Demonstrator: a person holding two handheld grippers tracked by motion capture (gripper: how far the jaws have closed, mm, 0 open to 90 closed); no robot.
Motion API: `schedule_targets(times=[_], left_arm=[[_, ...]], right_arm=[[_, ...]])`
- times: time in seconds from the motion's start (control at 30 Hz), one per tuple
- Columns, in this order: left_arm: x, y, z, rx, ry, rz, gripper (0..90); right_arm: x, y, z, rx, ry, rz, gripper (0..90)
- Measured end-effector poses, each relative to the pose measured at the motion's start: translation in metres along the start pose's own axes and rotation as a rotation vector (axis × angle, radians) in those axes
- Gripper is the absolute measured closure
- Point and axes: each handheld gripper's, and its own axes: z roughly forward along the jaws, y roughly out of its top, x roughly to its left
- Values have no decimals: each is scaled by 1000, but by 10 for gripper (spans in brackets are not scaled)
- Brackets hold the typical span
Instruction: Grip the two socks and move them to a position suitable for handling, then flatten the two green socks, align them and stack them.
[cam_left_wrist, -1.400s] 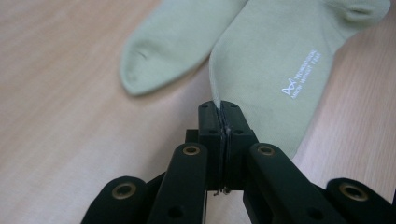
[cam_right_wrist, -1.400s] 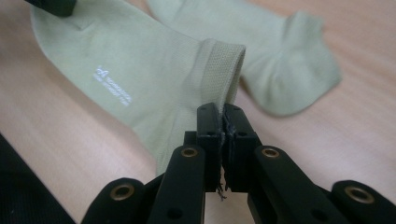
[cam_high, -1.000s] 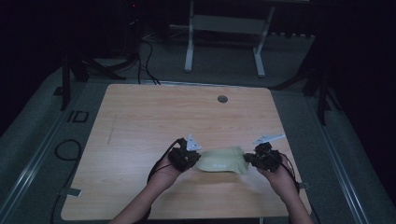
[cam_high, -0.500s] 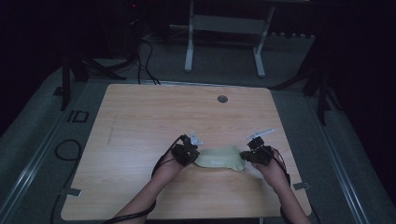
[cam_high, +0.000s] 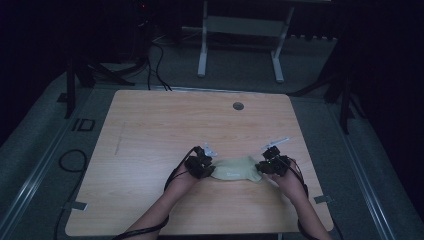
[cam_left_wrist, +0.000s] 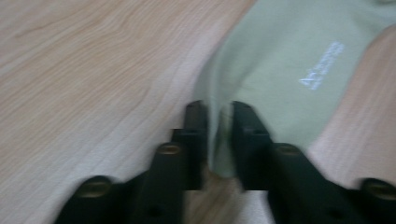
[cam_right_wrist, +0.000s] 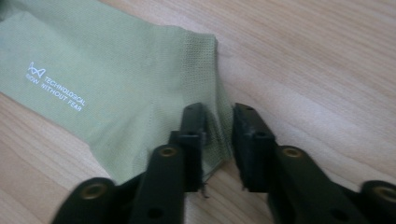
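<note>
A pale green cloth (cam_high: 235, 170) lay on the wooden table (cam_high: 165, 130), near the front edge and a bit to the right of the middle. It was small and soft, and it had white letters printed on it. In the right gripper view the letters (cam_right_wrist: 56, 88) could be read in part — "TECHNOLOGICAL" and "WITHOUT FEAR".

The person held one tool in each hand. The left gripper (cam_high: 202, 165) sat at the left end of the cloth, and the right gripper (cam_high: 270, 165) sat at the right end. The cloth stretched between them, flat on the wood.

In the left gripper view, the left gripper (cam_left_wrist: 219, 126) had its two black jaws close together with a fold of the green cloth (cam_left_wrist: 280, 70) pinched between them. The cloth edge stood up in the narrow gap. This picture was a little blurry.

In the right gripper view, the right gripper (cam_right_wrist: 219, 126) also had its jaws drawn in on the cloth (cam_right_wrist: 116, 79). A bunched corner of the cloth sat between them, and a small loose thread hung down from it.

The person's left hand (cam_high: 182, 180) and right hand (cam_high: 287, 182) came in from the bottom of the high view. Far off on the table, near the back edge, was a small round grey hole (cam_high: 238, 106) — well apart from the cloth.
</note>
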Motion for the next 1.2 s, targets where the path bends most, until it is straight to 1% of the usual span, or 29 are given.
schedule_targets(times=[0.03,0.07,0.1,0.13,0.17,0.23,0.27,0.3,0.33,0.37,0.4,0.47,0.5,0.53,0.57,0.6,0.63,0.67,0.7,0.77,0.83,0.87,0.9,0.97,1.0,1.03,1.07,1.13,1.2], left_arm=[[0,0,-1,4,5,9,654],[0,-1,-4,-13,-1,1,617],[0,-1,-4,-13,-1,1,594],[1,-1,-6,-23,8,-7,594],[1,-1,-8,-28,8,-11,569],[2,-1,-9,-27,11,-10,533],[2,0,-11,-27,9,-11,533],[1,0,-13,-33,6,-11,437],[0,0,-14,-40,3,-13,403],[-1,-1,-17,-58,-10,-17,358],[-1,-2,-19,-64,-13,-27,307],[-3,-5,-22,-78,-15,-32,242],[-3,-7,-23,-84,-17,-37,172],[-4,-8,-24,-84,-16,-40,172],[-5,-10,-25,-85,-12,-36,152],[-5,-12,-27,-87,-3,-33,150],[-6,-14,-29,-94,12,-33,149],[-5,-16,-31,-96,21,-34,144],[-5,-18,-33,-101,27,-43,143],[-3,-23,-37,-123,31,-66,142],[0,-28,-38,-142,24,-82,141],[2,-31,-39,-162,24,-91,140],[3,-33,-39,-176,33,-105,140],[6,-36,-38,-184,29,-123,134],[6,-36,-38,-184,29,-123,119],[7,-37,-38,-181,52,-123,119],[7,-38,-39,-179,61,-119,98],[7,-39,-40,-180,79,-124,76],[6,-41,-43,-186,90,-119,76]], right_arm=[[0,0,-1,-4,-2,2,664],[0,-1,-2,-12,3,2,648],[0,-1,-2,-12,3,2,648],[-1,-2,-6,-23,4,10,646],[-1,-2,-8,-28,6,12,612],[-1,-3,-10,-34,10,11,601],[0,-3,-12,-42,7,10,579],[0,-3,-15,-55,11,12,510],[0,-4,-17,-70,26,14,455],[0,-4,-19,-78,31,13,419],[1,-4,-20,-89,37,11,392],[2,-5,-22,-101,45,7,350],[2,-6,-25,-122,53,18,316],[2,-6,-25,-122,53,18,316],[3,-6,-25,-115,59,38,278],[1,-6,-24,-98,80,38,233],[1,-6,-24,-92,103,41,203],[2,-7,-25,-105,115,40,185],[2,-7,-25,-120,117,38,183],[4,-6,-27,-136,103,28,165],[6,-6,-27,-158,111,15,173],[8,-5,-27,-167,110,10,172],[9,-5,-28,-173,108,-1,163],[10,-3,-30,-197,96,-22,141],[10,-3,-30,-197,96,-22,141],[10,-3,-31,-210,90,-27,141],[9,-3,-33,-234,96,-24,140],[9,-4,-32,-235,96,-24,139],[9,-5,-31,-232,98,-26,139]])
